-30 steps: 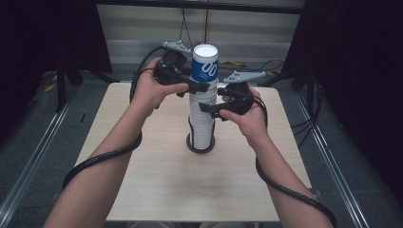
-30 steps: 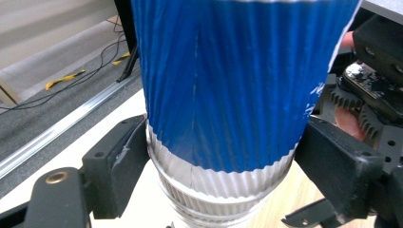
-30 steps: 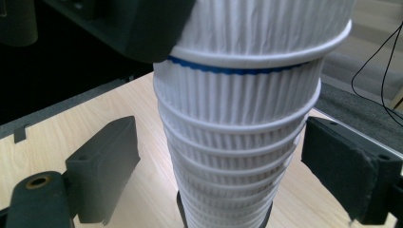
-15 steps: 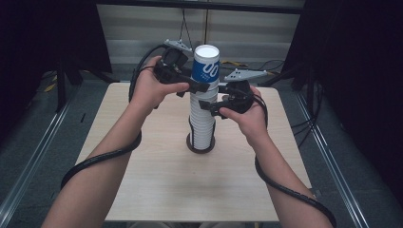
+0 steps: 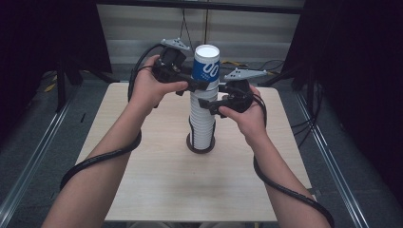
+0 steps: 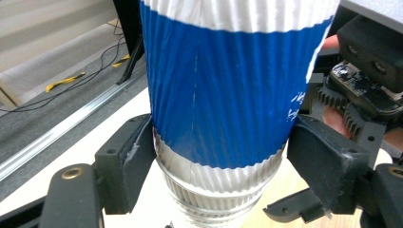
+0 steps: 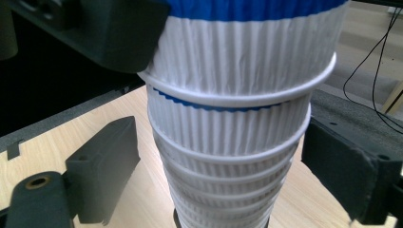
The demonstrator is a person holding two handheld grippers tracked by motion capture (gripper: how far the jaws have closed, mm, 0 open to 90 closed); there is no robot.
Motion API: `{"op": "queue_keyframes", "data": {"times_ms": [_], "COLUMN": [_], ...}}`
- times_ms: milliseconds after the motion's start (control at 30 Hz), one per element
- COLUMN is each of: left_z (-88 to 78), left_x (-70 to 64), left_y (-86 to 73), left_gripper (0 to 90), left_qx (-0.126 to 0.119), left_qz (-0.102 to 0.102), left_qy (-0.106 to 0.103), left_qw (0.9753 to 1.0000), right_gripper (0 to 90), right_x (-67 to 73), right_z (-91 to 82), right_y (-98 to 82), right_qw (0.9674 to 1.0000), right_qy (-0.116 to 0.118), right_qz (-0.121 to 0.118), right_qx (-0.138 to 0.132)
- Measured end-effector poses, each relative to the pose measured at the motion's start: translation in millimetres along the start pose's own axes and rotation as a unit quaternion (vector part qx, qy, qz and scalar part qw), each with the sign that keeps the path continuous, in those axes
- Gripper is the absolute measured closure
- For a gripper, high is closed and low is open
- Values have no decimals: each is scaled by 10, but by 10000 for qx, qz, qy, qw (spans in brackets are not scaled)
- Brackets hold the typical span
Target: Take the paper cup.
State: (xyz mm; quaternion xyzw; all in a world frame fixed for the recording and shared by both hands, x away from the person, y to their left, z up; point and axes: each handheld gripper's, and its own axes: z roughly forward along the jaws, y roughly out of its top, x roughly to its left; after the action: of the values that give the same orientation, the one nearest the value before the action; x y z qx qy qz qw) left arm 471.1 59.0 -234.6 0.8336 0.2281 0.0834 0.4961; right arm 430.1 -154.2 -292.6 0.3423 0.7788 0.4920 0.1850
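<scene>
A tall stack of upturned white ribbed paper cups (image 5: 202, 128) (image 7: 228, 142) stands mid-table on a dark ring base. On top sits a blue-banded cup (image 5: 206, 66) (image 6: 218, 85). My left gripper (image 5: 202, 85) (image 6: 218, 161) reaches in from the left. Its jaws have just been closing, and both pads now press on the lower edge of the blue cup. My right gripper (image 5: 209, 105) (image 7: 223, 175) straddles the white stack just below. One jaw stands a little off the cups and the other sits close to a rim.
The pale wooden table (image 5: 157, 190) has bare room all round the stack. Metal rails (image 5: 38, 156) run along the floor on both sides. Cables (image 5: 280, 190) trail from both grippers along the forearms.
Both hands keep their places beside the stack. The cups have not shifted.
</scene>
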Motion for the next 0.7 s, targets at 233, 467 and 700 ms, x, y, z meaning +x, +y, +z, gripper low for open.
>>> {"op": "queue_keyframes", "data": {"times_ms": [233,467,700], "left_z": [157,221,216], "left_x": [-4,-24,-71], "left_y": [-44,-26,3], "left_gripper": [152,147,152], "left_qx": [209,289,305], "left_qz": [155,70,2], "left_qy": [94,153,158], "left_qw": [9996,9994,9994], "right_gripper": [107,110,109], "right_x": [20,2,-1], "right_z": [19,15,7], "right_y": [0,-13,-27], "right_qw": [10000,10000,10000], "right_qy": [-7,32,26], "right_qz": [0,-37,-37], "right_qx": [4,-49,-84]}}
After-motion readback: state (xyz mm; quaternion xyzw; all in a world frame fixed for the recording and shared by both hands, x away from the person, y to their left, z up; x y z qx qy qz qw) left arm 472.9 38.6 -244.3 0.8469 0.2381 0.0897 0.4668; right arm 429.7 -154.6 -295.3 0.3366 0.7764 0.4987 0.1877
